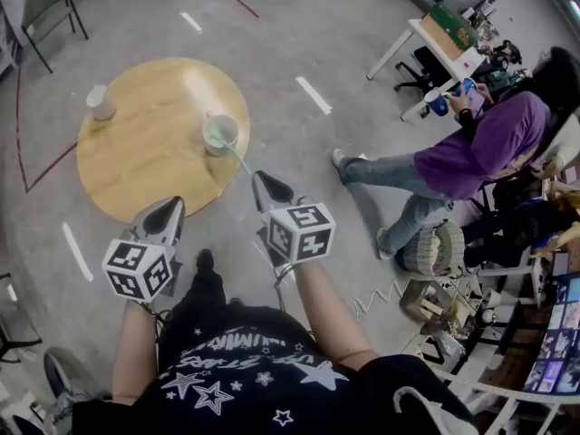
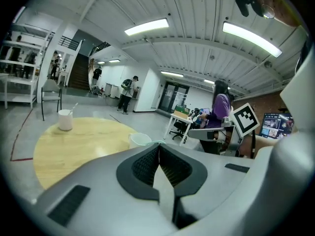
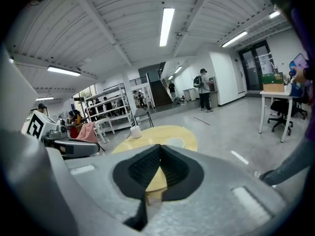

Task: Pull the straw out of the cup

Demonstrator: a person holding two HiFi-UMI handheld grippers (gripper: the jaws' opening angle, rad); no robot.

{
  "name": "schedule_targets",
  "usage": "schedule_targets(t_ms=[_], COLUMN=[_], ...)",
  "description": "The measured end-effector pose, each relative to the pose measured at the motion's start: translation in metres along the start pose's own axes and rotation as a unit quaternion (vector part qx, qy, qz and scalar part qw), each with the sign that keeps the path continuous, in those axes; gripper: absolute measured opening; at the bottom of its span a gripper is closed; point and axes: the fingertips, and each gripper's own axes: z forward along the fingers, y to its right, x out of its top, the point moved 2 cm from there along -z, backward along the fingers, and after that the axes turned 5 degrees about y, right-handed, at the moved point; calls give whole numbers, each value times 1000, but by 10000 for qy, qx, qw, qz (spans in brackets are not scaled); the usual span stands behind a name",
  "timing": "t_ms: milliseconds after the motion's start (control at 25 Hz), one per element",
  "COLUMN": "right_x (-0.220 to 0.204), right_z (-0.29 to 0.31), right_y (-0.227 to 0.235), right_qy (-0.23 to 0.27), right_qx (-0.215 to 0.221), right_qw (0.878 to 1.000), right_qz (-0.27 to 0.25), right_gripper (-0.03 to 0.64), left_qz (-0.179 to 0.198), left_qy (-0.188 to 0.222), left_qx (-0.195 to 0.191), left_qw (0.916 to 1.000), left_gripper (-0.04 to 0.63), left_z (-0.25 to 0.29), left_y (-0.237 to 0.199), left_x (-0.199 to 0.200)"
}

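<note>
A pale cup point(image 1: 220, 134) stands near the right edge of the round wooden table point(image 1: 145, 152). A green straw point(image 1: 238, 159) leans out of it toward me. My right gripper point(image 1: 262, 180) is shut and empty, its tip just short of the straw's free end, off the table's edge. Further left, at the table's near rim, my left gripper point(image 1: 171, 206) is also shut and empty. The left gripper view shows closed jaws point(image 2: 158, 145) with the cup point(image 2: 139, 139) just beyond. In the right gripper view the closed jaws point(image 3: 160, 146) point at the cup point(image 3: 174, 142).
A second white cup point(image 1: 100, 103) with a stirrer sits at the table's far left. A person in purple point(image 1: 480, 148) sits to the right near a white desk point(image 1: 435, 34). A chair point(image 1: 54, 7) stands at the top left. Cluttered shelves fill the lower right.
</note>
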Motion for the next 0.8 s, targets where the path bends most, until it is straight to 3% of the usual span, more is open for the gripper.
schedule_targets(t_ms=[240,280,320,400,520,800], right_x=[-5,-4,-3,-2,-3,-19], right_z=[42,48,54,63,76,108], right_y=[9,8,7,7,8,12], right_qy=[-532,-594,-660,-772,-947,-1529], right_qx=[-72,-37,-8,13,111,40], right_qw=[9983,9980,9975,9966,9946,9843], right_qz=[-216,-223,-234,-294,-401,-883], right_gripper=[4,73,95,98,154,156], left_qz=[-67,-73,-83,-99,-107,-211], left_qy=[-106,-108,-112,-132,-178,-278], left_qx=[-170,-184,-198,-229,-288,-363], left_qw=[9998,9997,9997,9996,9994,9987], left_gripper=[9,9,9,9,9,9], left_z=[29,32,35,41,51,65], left_y=[-28,-33,-36,-41,-45,-67], left_x=[7,9,12,17,21,20])
